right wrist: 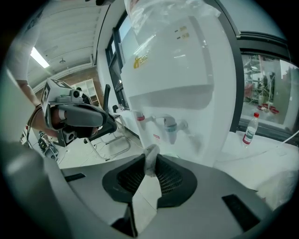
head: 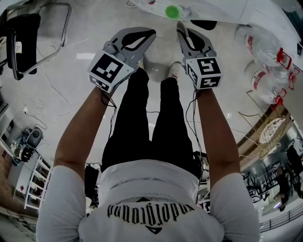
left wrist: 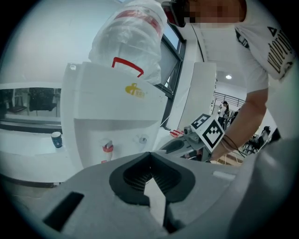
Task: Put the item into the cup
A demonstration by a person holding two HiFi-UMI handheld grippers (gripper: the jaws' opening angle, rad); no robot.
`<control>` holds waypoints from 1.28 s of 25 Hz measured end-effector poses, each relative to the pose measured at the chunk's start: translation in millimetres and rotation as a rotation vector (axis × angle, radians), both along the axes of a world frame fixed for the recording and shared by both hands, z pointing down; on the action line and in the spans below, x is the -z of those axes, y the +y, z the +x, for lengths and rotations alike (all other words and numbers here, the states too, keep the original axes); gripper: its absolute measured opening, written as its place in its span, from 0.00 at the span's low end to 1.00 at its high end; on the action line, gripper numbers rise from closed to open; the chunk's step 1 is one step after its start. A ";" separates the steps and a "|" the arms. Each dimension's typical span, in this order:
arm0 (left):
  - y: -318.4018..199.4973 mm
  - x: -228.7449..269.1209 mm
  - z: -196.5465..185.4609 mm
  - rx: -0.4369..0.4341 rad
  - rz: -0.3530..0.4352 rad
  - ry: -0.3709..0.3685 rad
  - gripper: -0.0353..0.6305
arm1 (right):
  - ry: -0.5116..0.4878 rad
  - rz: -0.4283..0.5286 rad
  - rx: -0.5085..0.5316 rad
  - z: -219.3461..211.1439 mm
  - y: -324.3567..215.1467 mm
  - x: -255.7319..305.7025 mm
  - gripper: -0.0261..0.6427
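Observation:
A small pale rounded item (right wrist: 150, 161) sits pinched between the tips of my right gripper (right wrist: 150, 158), which is shut on it in front of a white water dispenser (right wrist: 182, 70). My left gripper (left wrist: 149, 154) has its jaws together with nothing between them. In the left gripper view a small blue paper cup (left wrist: 56, 139) stands on a white ledge (left wrist: 28, 144) left of the dispenser (left wrist: 112, 107). In the head view both grippers are held out side by side above the floor, left (head: 150, 33) and right (head: 180, 25).
A large water bottle (left wrist: 133, 35) tops the dispenser. A small plastic bottle (right wrist: 249, 130) stands on the sill at right. Spare water jugs (head: 267, 85) lie at the right and a chair (head: 28, 38) at the left. A green ball (head: 171, 12) lies ahead in clear wrap.

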State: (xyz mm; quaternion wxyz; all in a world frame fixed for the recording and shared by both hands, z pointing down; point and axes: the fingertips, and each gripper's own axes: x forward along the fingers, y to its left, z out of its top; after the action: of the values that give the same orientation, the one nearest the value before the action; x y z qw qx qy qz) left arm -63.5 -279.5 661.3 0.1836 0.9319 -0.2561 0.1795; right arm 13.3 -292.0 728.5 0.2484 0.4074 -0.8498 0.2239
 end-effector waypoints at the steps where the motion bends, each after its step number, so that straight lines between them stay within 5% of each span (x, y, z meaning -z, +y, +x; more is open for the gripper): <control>1: -2.1 -5.6 -0.7 0.005 0.000 -0.003 0.08 | 0.001 0.000 -0.007 -0.6 -2.5 -5.1 0.14; 28: -29.7 -67.8 1.3 -0.014 -0.011 -0.003 0.07 | 0.054 -0.001 -0.202 -10.0 -63.0 -79.6 0.14; 32: -27.6 -69.4 1.0 -0.015 -0.020 0.001 0.07 | 0.056 -0.008 -0.238 -6.1 -67.6 -81.9 0.26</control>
State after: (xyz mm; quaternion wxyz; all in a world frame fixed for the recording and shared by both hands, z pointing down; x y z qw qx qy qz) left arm -62.5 -307.1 730.7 0.1916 0.9321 -0.2473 0.1827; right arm 7.3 -359.6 810.4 0.2453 0.5106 -0.7873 0.2436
